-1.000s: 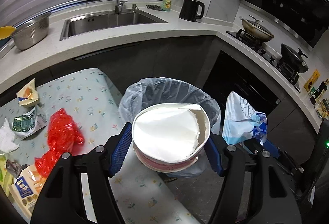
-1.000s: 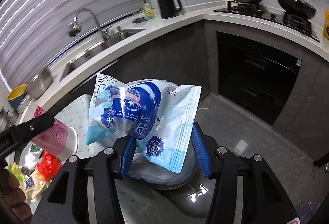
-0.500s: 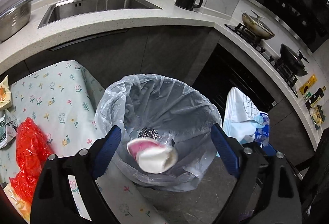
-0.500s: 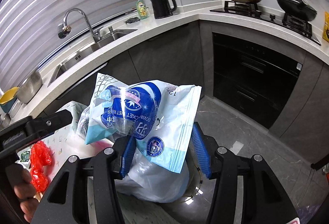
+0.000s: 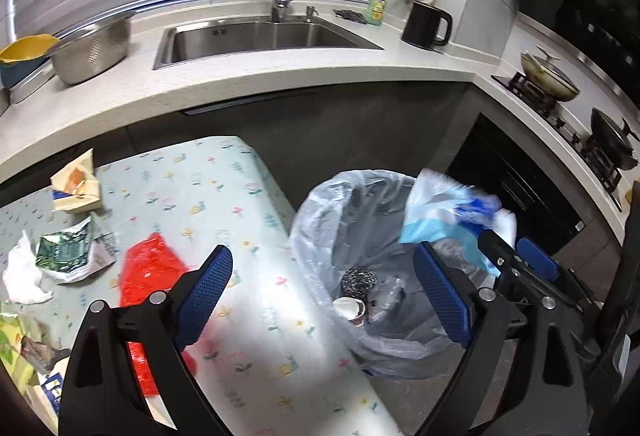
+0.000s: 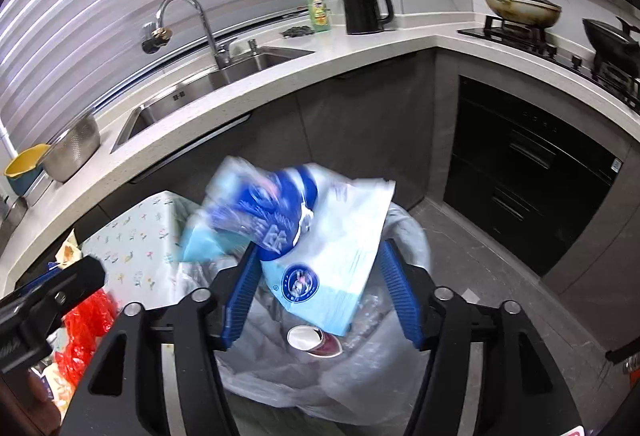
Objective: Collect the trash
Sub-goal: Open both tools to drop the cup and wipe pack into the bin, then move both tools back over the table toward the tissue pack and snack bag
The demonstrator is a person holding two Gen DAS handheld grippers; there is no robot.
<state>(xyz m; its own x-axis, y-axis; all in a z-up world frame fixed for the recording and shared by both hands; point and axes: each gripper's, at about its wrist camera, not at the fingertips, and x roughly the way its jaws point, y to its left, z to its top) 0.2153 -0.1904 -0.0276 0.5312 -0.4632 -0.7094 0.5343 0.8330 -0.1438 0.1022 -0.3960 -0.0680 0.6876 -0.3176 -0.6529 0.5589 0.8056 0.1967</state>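
Observation:
The bin with a clear liner stands beside the table; it also shows in the right wrist view. A paper cup lies inside it, also seen from the right wrist. My left gripper is open and empty over the table edge and bin. My right gripper is open over the bin; the blue-and-white wet-wipes packet is blurred between the pads, dropping loose, and it shows above the bin's right rim in the left wrist view.
On the floral tablecloth lie a red plastic bag, a green wrapper, a white tissue and a folded carton. Behind are the counter with sink, colander, kettle and stove.
My left gripper dropped the cup into the bin and swung left toward the table. My right gripper moved over the bin and opened; the packet now slips free.

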